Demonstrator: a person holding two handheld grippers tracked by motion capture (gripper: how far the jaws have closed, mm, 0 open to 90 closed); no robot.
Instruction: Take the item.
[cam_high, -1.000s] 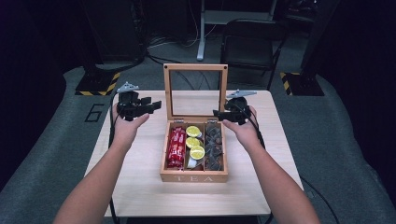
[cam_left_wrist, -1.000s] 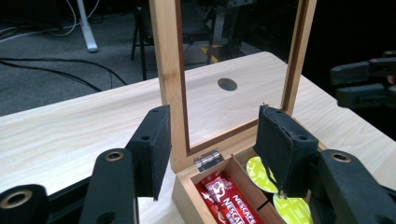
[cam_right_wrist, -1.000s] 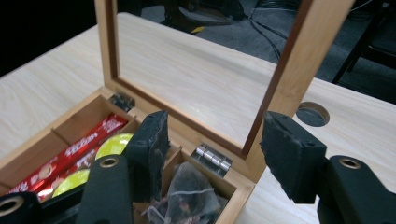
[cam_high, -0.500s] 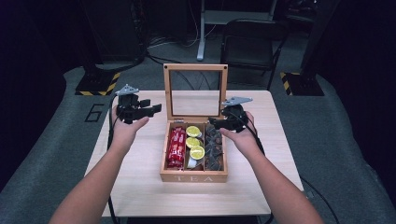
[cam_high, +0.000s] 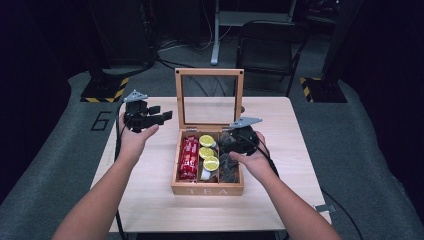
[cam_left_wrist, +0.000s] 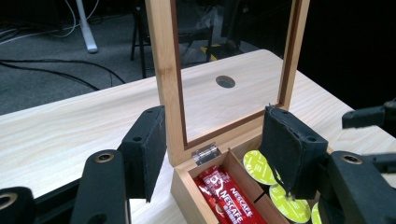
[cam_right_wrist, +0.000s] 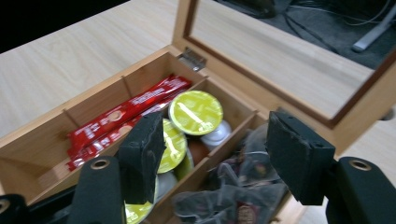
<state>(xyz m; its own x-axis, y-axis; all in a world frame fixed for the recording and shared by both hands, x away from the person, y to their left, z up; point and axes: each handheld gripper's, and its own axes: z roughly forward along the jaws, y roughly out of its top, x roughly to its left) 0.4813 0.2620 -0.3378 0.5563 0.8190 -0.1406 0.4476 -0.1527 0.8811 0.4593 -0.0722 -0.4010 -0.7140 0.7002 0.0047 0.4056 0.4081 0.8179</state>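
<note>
A wooden tea box (cam_high: 207, 190) stands mid-table, its glass lid (cam_high: 209, 72) upright. It holds red sachets (cam_high: 189, 157) on the left, green-topped capsules (cam_high: 207, 152) in the middle and dark tea bags (cam_high: 229, 169) on the right. My left gripper (cam_high: 159, 116) hovers left of the box, open and empty, its jaws having just widened. My right gripper (cam_high: 231, 145) hangs low over the right side of the box, jaws also just widened, nothing between them. In the right gripper view, my right gripper (cam_right_wrist: 215, 154) looks down on the capsules (cam_right_wrist: 196, 112) and tea bags (cam_right_wrist: 243, 186).
The light wooden table (cam_high: 150, 200) has bare room in front of the box and to both sides. A round hole (cam_left_wrist: 225, 81) sits in the tabletop behind the lid. A dark chair (cam_high: 267, 45) stands beyond the far edge.
My right gripper has moved left and down, from beside the lid to just above the box's right compartment. The left gripper has stayed where it was.
</note>
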